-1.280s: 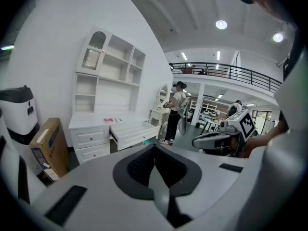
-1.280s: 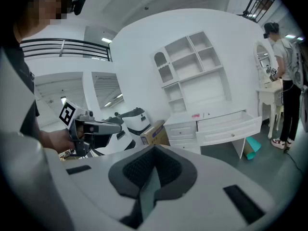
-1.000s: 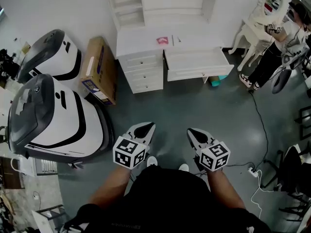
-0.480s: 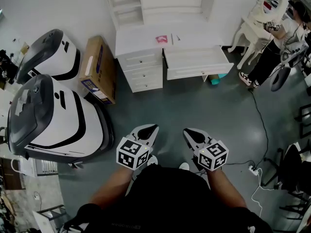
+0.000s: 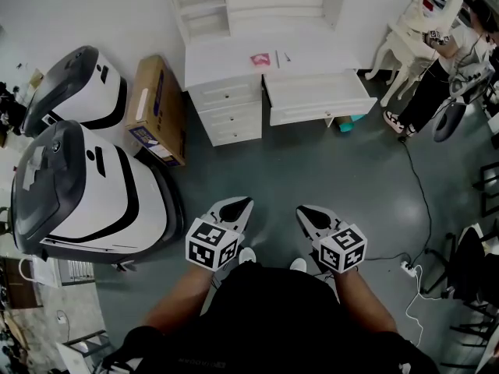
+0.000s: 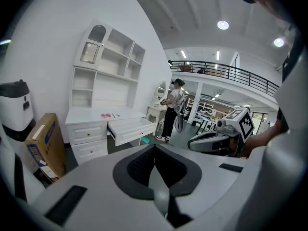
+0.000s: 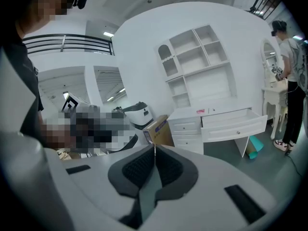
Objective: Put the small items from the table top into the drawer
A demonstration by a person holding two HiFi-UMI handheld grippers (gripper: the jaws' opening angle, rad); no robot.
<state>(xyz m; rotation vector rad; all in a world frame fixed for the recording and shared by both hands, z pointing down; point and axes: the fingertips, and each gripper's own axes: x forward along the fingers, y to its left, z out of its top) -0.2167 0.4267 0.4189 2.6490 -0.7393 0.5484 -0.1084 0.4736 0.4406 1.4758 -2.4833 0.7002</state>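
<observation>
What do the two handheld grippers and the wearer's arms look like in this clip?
The left gripper and the right gripper both have pale grey, wedge-shaped shells tapering to a point, with black textured pads lining the jaws. Each carries a cube with black-and-white square markers at its rear. No cables show. The person wears a black top with the forearms bare.

The left gripper [image 6: 155, 150] fills the bottom of the picture. Its jaws are pressed together, with nothing between them. At 10 o'clock stands a white desk with shelves [image 6: 108, 66]. A small pink thing [image 6: 106, 115] lies on its surface [image 6: 86, 115]. One drawer [image 6: 131, 128] is pulled out. A brown box [image 6: 45, 146] leans at 8 o'clock. A person [image 6: 174, 107] stands past the desk, near the middle. The right gripper [image 6: 192, 143] pokes in at 4 o'clock.
</observation>
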